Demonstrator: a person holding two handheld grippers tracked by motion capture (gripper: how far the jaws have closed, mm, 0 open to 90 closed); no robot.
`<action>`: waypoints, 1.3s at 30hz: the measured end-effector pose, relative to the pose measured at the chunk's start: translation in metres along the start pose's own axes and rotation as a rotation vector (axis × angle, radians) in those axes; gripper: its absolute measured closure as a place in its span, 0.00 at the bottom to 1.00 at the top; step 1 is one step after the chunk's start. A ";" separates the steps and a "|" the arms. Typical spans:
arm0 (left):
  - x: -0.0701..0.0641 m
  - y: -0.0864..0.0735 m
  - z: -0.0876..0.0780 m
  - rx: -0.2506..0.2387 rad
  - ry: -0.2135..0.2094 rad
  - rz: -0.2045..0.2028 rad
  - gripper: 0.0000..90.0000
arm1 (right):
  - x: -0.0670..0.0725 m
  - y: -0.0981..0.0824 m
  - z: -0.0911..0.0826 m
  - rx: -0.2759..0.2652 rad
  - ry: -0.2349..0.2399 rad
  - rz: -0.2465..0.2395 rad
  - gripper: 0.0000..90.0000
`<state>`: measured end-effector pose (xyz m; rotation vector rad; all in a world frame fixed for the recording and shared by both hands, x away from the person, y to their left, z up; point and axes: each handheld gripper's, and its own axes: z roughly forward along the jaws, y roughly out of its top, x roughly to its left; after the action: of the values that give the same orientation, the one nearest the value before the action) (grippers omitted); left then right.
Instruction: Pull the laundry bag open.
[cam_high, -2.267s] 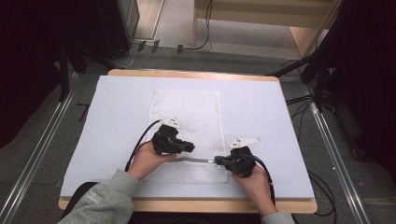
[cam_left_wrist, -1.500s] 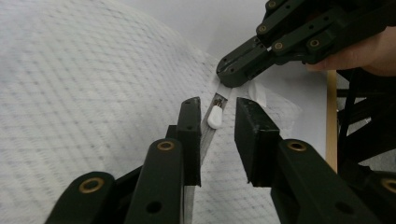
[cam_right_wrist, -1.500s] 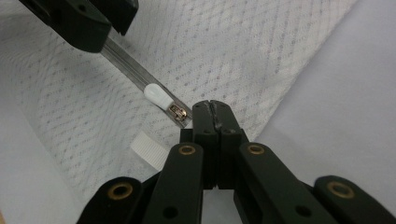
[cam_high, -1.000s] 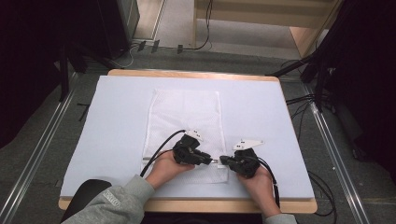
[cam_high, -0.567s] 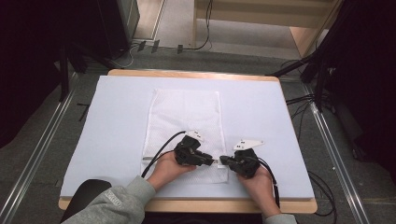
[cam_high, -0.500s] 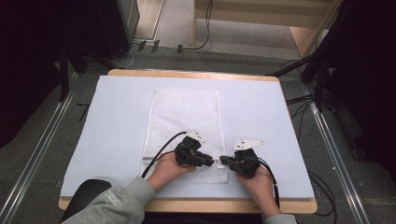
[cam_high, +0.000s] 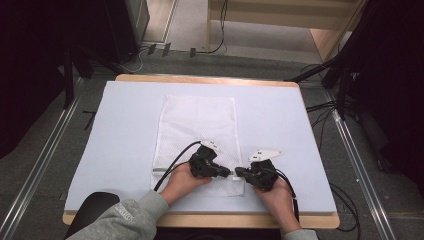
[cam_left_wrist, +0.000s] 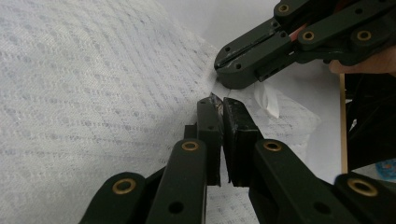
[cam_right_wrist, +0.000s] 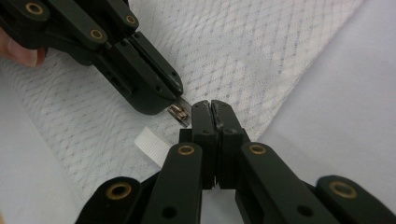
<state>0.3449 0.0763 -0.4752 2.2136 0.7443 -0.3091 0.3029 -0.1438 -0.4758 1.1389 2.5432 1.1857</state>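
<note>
Where overhead blurs: zipper pull (cam_right_wrist: 178, 113) between tongs.

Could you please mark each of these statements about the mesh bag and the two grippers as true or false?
1. The white mesh bag lies flat on the pale blue table cover. True.
2. The left gripper is lifted high above the bag. False: it is down at the bag's near edge.
3. The left gripper's tip is on a small metal zipper pull. True; its jaws have just been closing on it.
4. The right gripper stands wide open. False: its jaws are shut, pinching the bag's corner.
5. The two grippers sit at opposite ends of the bag. False: their tips nearly meet.
6. A white ribbon tab sticks out at the bag's edge. True.
</note>
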 end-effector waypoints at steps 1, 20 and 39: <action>0.000 0.000 0.000 -0.001 -0.007 -0.015 0.97 | 0.000 0.000 0.000 -0.001 0.000 -0.004 1.00; 0.007 0.003 -0.009 0.042 -0.055 -0.100 0.98 | 0.003 -0.004 0.000 -0.022 -0.011 -0.069 1.00; 0.015 -0.007 -0.035 0.066 -0.047 -0.091 0.98 | 0.001 -0.005 0.000 -0.024 0.001 -0.057 1.00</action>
<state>0.3521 0.1114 -0.4619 2.2304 0.8213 -0.4357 0.2996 -0.1448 -0.4790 1.0530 2.5370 1.2010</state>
